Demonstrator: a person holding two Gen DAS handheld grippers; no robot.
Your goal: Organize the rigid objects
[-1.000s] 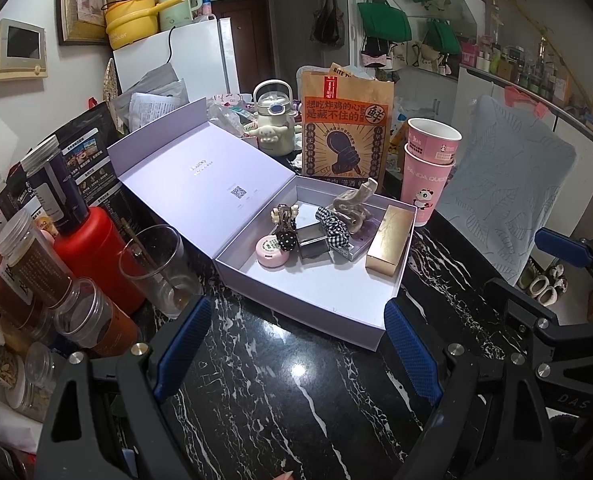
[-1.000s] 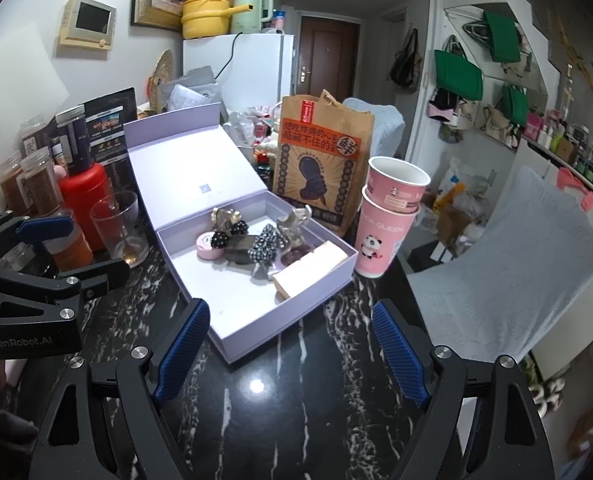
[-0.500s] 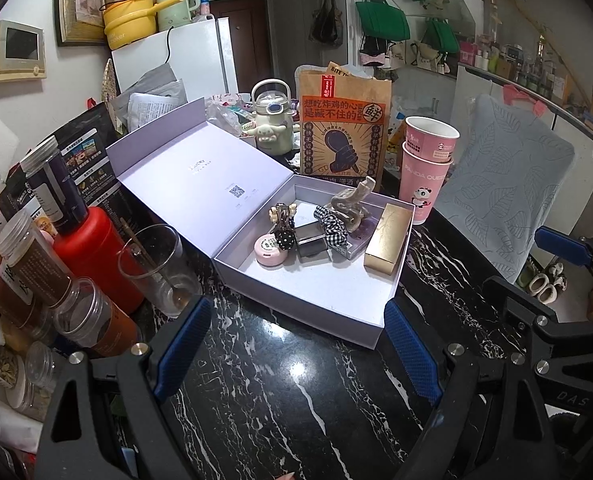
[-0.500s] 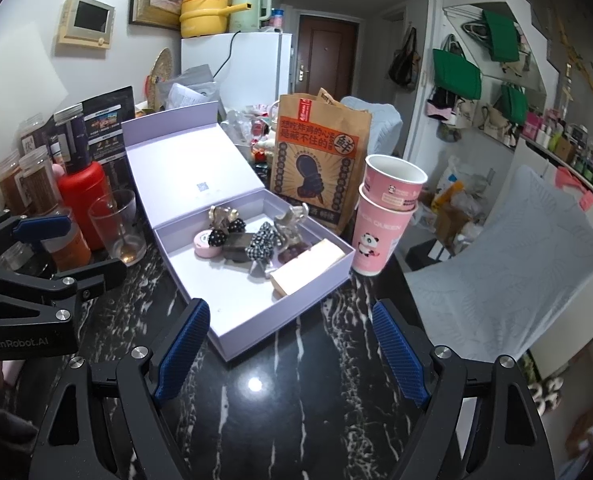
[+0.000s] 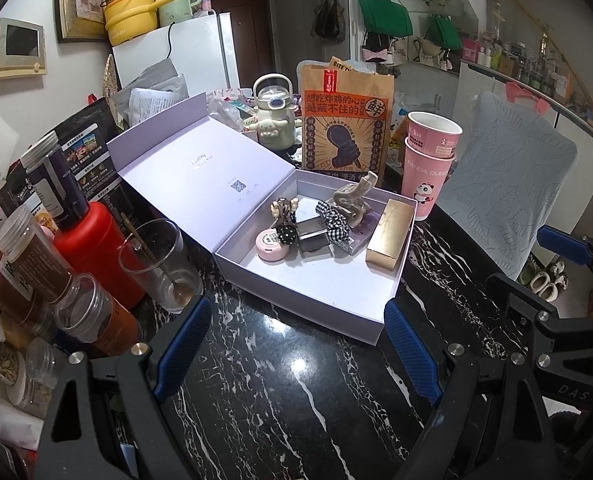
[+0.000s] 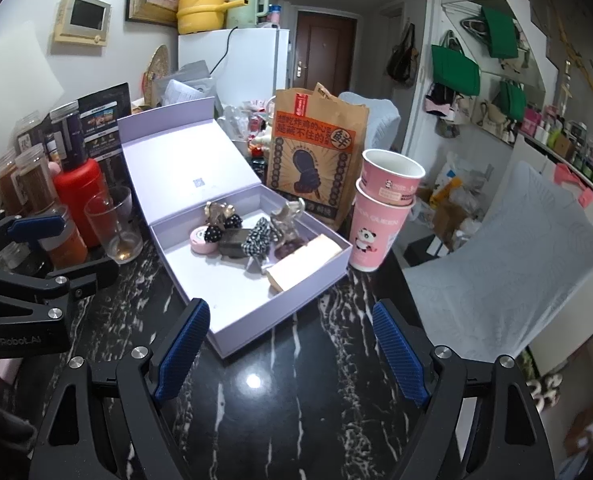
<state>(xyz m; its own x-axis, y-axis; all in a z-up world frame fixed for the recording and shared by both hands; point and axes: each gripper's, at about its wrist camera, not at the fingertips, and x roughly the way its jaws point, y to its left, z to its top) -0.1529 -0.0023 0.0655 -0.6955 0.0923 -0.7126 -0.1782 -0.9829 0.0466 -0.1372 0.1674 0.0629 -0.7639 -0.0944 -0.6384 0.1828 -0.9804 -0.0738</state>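
Note:
An open lilac box (image 5: 304, 300) (image 6: 256, 320) lies on the black marble counter with its lid (image 5: 200, 176) folded back to the left. Inside are a gold carton (image 5: 390, 236) (image 6: 304, 264), a pink round tin (image 5: 271, 246) (image 6: 200, 240), a small dark case (image 5: 314, 236) (image 6: 232, 242), a checked scrunchie (image 5: 334, 216) (image 6: 258, 236) and a beige hair claw (image 5: 352, 196) (image 6: 286, 218). My left gripper (image 5: 296, 346) hovers open just before the box's near edge, holding nothing. My right gripper (image 6: 288, 346) is open too, empty, at the box's near corner.
Stacked pink paper cups (image 5: 430, 164) (image 6: 384, 208) stand right of the box, a brown paper bag (image 5: 342, 128) (image 6: 316, 148) behind it. A glass with a spoon (image 5: 160, 264), a red bottle (image 5: 92, 248) and spice jars (image 5: 28, 256) crowd the left. A grey chair (image 6: 508, 248) sits right.

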